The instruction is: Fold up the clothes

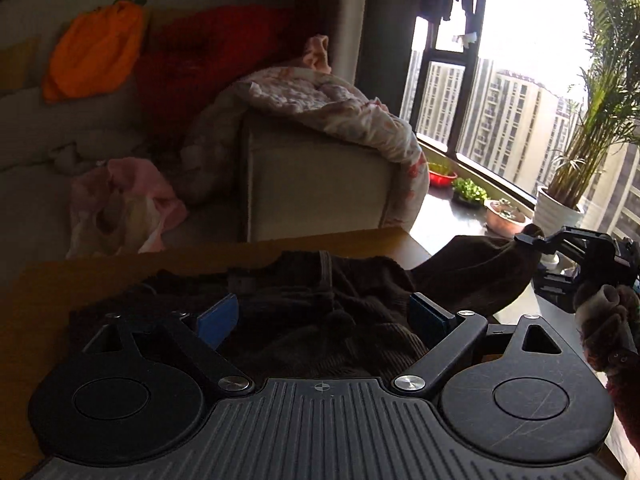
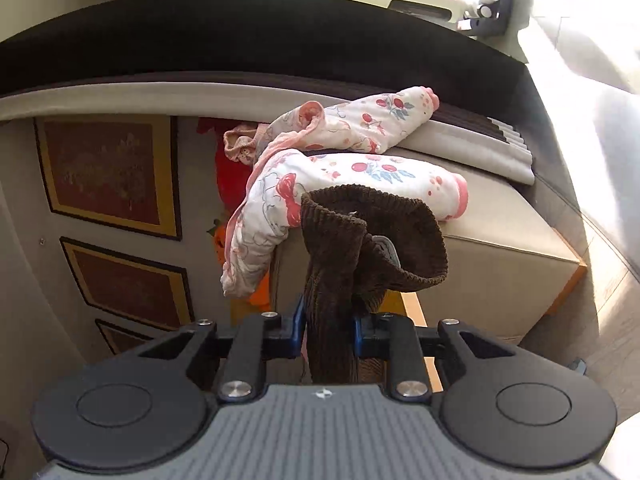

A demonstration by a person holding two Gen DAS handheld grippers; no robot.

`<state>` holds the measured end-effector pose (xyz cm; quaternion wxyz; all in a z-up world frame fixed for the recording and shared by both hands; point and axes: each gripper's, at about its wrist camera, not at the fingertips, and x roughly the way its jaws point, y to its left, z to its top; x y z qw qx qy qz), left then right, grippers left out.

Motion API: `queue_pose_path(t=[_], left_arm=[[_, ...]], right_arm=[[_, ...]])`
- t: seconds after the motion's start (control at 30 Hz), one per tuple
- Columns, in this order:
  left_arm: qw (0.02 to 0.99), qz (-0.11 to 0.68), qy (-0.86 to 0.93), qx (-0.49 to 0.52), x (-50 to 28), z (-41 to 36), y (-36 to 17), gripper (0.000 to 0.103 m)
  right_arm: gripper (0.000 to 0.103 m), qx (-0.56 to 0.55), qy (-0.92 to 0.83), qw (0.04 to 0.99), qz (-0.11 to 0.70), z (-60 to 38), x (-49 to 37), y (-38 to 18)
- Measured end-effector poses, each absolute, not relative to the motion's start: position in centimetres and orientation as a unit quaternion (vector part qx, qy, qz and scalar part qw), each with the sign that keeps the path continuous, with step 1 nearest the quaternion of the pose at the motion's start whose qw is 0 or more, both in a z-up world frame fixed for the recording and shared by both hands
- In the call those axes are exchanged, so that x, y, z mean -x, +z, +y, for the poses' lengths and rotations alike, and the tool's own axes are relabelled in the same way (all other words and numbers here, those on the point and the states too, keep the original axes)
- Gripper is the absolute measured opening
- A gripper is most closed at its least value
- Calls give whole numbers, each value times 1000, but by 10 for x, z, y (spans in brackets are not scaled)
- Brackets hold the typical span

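left wrist view, left to right. orange cushion point(image 1: 96, 50) at 10 o'clock, propped on the sofa point(image 1: 312, 184) back. red cushion point(image 1: 208, 60) just beside it, toward 11. pink printed garment point(image 1: 124, 208) heaped on the seat at 9 o'clock. flowered quilt point(image 1: 320, 108) draped over the sofa arm near 12. wooden table point(image 1: 48, 292) across the lower half, brown corduroy garment point(image 1: 320, 304) crumpled on it at centre. left gripper point(image 1: 324, 316) released, jaws spread wide, blue pads point(image 1: 218, 318) apart over the corduroy, nothing pinched between them. one end of the brown garment lifted off the table toward 3 o'clock, rising to the right gripper point(image 1: 528, 238) at the frame edge. gloved hand point(image 1: 604, 316) just below that, at 4 o'clock. window point(image 1: 500, 92) from 1 to 3 o'clock; red bowl point(image 1: 442, 178), green plants, pink pot point(image 1: 506, 216) and potted palm point(image 1: 584, 128) along the sill.

right wrist view, scene rolled sideways, left to right. framed pictures point(image 2: 108, 172) on the wall at 9 o'clock. white garment with red fruit print point(image 2: 340, 168), pink cuffs, slung over the sofa arm point(image 2: 500, 248) from 10 to 1 o'clock. right gripper point(image 2: 330, 330) clenched on the brown corduroy garment point(image 2: 360, 240): jaws narrow, blue pads point(image 2: 296, 328) pressing a bunched strip of cloth, ribbed edge flopping forward past the fingertips toward 12 and 1. label just visible inside the fold. bright floor at 3 o'clock, washed out by sun.
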<state>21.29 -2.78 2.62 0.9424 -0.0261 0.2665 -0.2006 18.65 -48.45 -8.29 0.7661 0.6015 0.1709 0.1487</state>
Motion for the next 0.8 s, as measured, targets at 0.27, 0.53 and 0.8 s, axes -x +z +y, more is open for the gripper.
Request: queue_pose_path(t=[0.27, 0.53, 0.8], left_arm=[[944, 239, -173, 148, -196, 83, 17, 96], [932, 240, -165, 214, -171, 145, -5, 97], [919, 252, -167, 254, -171, 169, -8, 99]], right_arm=[[17, -426, 230, 851, 203, -346, -242, 63], [16, -262, 326, 867, 272, -156, -268, 115], [48, -131, 331, 866, 351, -89, -264, 88]])
